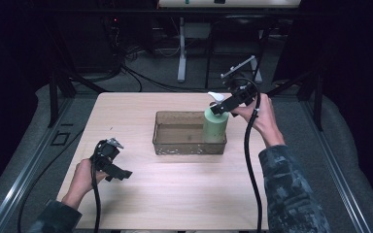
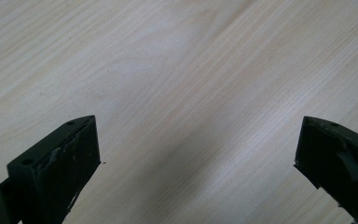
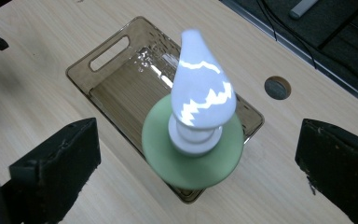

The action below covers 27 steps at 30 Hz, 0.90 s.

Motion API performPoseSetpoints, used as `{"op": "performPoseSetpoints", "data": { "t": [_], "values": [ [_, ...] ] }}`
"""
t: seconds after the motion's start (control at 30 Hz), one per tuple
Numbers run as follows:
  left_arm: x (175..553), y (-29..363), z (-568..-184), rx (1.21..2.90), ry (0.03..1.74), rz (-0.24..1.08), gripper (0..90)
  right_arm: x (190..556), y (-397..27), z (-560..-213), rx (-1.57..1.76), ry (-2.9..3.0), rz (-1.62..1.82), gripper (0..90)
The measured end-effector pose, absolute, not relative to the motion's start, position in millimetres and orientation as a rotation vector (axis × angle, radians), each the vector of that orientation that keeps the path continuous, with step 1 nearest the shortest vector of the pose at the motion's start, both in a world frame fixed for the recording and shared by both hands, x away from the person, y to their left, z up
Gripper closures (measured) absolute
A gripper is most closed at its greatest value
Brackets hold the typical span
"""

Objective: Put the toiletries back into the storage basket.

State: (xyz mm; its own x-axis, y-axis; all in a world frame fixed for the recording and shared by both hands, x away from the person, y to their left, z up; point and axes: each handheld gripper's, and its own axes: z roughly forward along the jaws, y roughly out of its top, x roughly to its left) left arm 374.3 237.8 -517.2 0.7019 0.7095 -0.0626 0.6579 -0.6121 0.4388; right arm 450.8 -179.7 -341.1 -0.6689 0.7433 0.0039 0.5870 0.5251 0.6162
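Directly below your right gripper [image 3: 198, 172], jaws spread and empty, the green pump bottle [image 3: 192, 156] stands upright in the tray's [image 3: 116, 70] near end. Your left gripper [image 1: 111, 162], released, sits well apart.

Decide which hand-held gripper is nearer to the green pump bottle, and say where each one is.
The right. The right hand-held gripper is at the green pump bottle in the tray, jaws open around its top. The left hand-held gripper is far off, over bare table.
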Motion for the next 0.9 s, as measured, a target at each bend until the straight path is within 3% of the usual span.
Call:
{"op": "performPoseSetpoints", "data": {
  "t": [0.9],
  "values": [
    [374.1,236.2,-518.4,2.487,1.054,0.162,0.0,382.9,-224.1,-423.6,1.227,2.459,0.878,0.0]
  ]
}}
